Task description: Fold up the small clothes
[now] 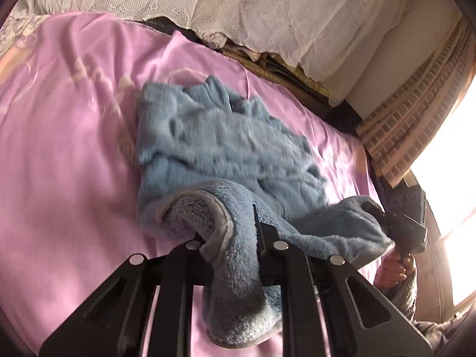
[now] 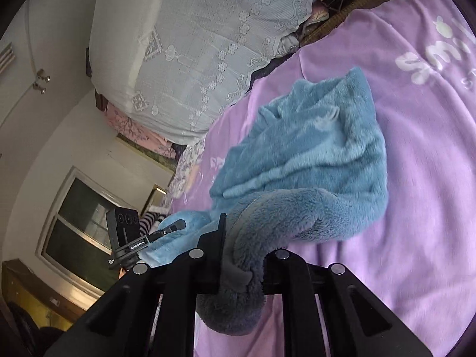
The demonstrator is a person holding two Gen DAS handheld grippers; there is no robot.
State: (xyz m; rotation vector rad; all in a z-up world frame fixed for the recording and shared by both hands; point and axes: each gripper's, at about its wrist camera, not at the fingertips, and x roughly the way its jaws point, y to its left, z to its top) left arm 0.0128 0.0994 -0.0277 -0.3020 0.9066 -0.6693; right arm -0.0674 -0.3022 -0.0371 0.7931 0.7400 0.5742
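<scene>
A fluffy blue garment (image 1: pixel 226 136) lies crumpled on the pink bedsheet (image 1: pixel 65 154). My left gripper (image 1: pixel 229 232) is shut on its near hem, which has grey trim, and the cloth hangs down between the fingers. My right gripper (image 1: pixel 383 217) shows at the right of the left wrist view, shut on the other near corner. In the right wrist view my right gripper (image 2: pixel 241 253) is shut on the blue garment (image 2: pixel 312 154), and my left gripper (image 2: pixel 175 226) pinches the far corner at the left.
A white lace-covered pillow pile (image 1: pixel 238 3) lies at the head of the bed. A patterned curtain (image 1: pixel 416 113) and a bright window are at the right. The right wrist view shows a wall, a window (image 2: pixel 77 226) and the sheet (image 2: pixel 422 178).
</scene>
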